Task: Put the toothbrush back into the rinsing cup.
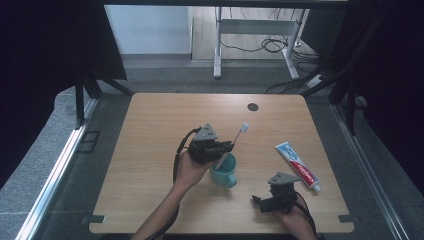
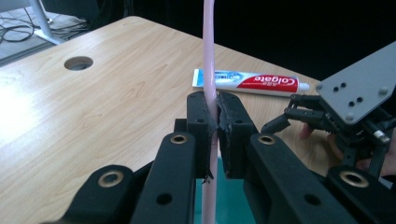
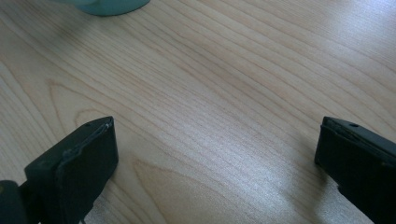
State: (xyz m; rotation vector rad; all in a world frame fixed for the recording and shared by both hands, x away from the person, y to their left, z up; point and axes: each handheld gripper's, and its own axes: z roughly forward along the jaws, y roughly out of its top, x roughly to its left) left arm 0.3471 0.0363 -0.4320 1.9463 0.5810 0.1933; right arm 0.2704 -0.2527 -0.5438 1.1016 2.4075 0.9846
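A pale pink toothbrush (image 2: 208, 56) with a white head stands out against the black left gripper (image 2: 215, 126) and a teal cup (image 1: 224, 170). The table (image 1: 150, 150) is light wood with a fine streaked grain (one dark round hole near its far edge). The toothpaste tube (image 2: 247, 82) is white with a red band, white lettering and a blue end. The right gripper (image 1: 262, 201) is black too, topped by a grey three-cornered plate. The floor (image 1: 165, 75) is grey.
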